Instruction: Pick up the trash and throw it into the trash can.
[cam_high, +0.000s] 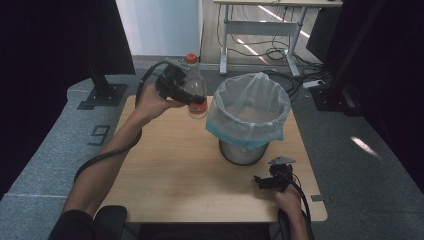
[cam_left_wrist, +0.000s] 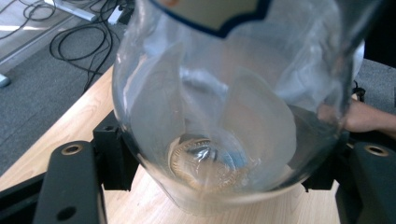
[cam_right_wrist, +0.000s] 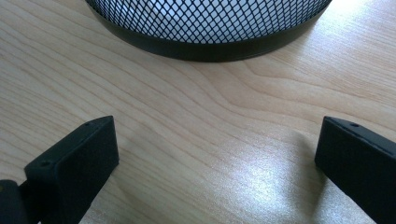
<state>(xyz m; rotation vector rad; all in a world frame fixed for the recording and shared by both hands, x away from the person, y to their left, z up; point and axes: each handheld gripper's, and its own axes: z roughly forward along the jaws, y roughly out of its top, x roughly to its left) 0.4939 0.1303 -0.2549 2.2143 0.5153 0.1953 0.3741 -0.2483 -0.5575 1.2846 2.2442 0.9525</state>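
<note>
Bottle (cam_high: 196, 90) clamped in left gripper (cam_high: 192, 97), seemingly empty; right gripper (cam_high: 261, 182) jaws wide.

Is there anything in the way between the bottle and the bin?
No. The left tongs hold the bottle up beside the bin, whose bag-lined mouth is open, with nothing visible between them.

Probably a lab: black rig frames (cam_high: 102, 75), floor cables (cam_high: 272, 52), height-adjustable desk (cam_high: 260, 25) behind.

The bottle (cam_high: 195, 90) is clear with an orange cap and a blue-edged label. The mesh bin (cam_high: 243, 151) is black, its liner (cam_high: 248, 107) translucent white and blue; the table (cam_high: 185, 165) is pale woodgrain
</note>
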